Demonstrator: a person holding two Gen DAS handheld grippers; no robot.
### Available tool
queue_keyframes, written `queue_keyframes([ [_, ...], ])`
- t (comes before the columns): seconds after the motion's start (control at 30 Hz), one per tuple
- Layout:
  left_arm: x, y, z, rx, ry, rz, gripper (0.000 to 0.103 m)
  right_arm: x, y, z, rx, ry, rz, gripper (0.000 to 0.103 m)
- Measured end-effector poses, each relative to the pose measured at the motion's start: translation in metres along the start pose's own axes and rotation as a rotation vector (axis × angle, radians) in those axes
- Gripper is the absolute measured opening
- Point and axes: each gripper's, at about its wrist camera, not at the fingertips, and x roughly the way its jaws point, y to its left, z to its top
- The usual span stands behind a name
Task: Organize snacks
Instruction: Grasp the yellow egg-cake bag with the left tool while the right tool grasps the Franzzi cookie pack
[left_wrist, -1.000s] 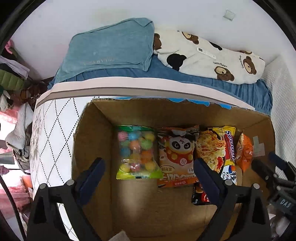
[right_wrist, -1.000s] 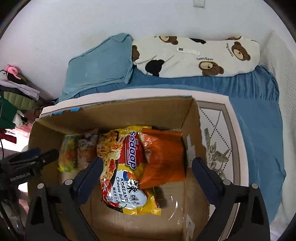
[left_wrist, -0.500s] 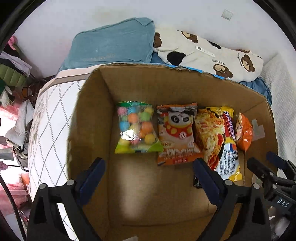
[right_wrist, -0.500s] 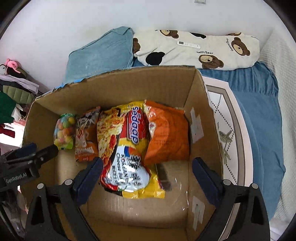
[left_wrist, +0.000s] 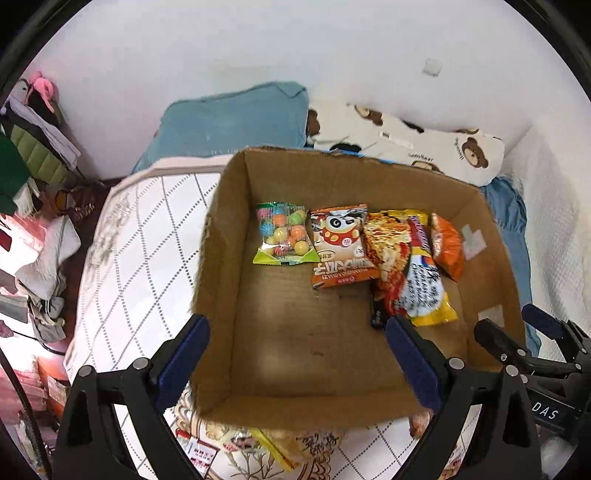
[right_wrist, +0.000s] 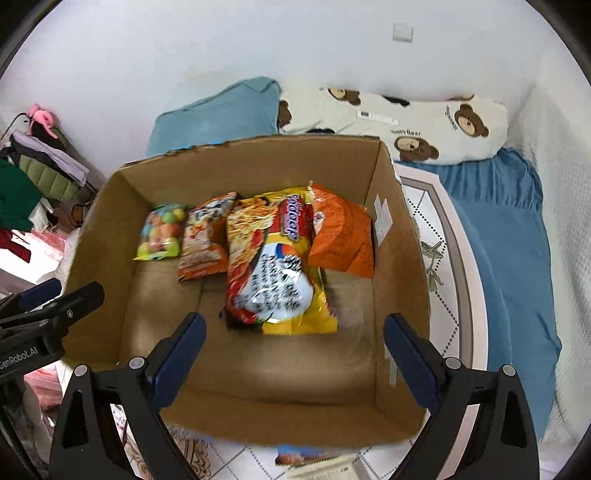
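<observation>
- Open brown cardboard box sits on the quilted white mat on the bed; four packs lie in a row against its far wall.
- Left to right in the left view: clear bag of coloured candy balls, orange cartoon-face snack pack, yellow-red Sedaap noodle packet, orange crinkly snack bag.
- The noodle packet overlaps the orange bag's edge and something dark beneath it; I can't tell what that is.
- More packets lie on the mat just outside the near box wall, partly hidden. My read: those go in next.
- For the next pick, come down flat on one loose packet, grip its sealed edge, and clear the near wall before lowering it into the bare front half of the box floor.
- Keep the row tidy: drop beside, not on top of, the noodles.
- Left gripper: jaws spread wide, holding nothing, hovering over the near-left box corner.
- Right gripper: jaws equally wide, empty, over the near box edge, touching nothing.
</observation>
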Motion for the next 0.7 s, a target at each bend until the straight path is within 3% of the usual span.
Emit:
queue_keyframes([
  [0.17, -0.031, -0.001, -0.021, -0.002, -0.046, -0.021, 0.098, -0.037, 0.010, -0.021, -0.017, -0.067, 0.002, 0.099],
  [0.47, -0.085, 0.003, -0.057, -0.012, -0.113, -0.074, 0.098, -0.103, 0.018, -0.057, 0.008, -0.147, 0.079, 0.099],
  [0.6, -0.078, 0.008, -0.080, -0.006, -0.092, -0.035, 0.098, -0.112, 0.013, -0.073, 0.023, -0.140, 0.104, 0.099],
  [0.7, -0.047, 0.007, -0.099, 0.043, -0.023, 0.014, 0.098, -0.099, 0.002, -0.092, 0.044, -0.091, 0.100, 0.099],
])
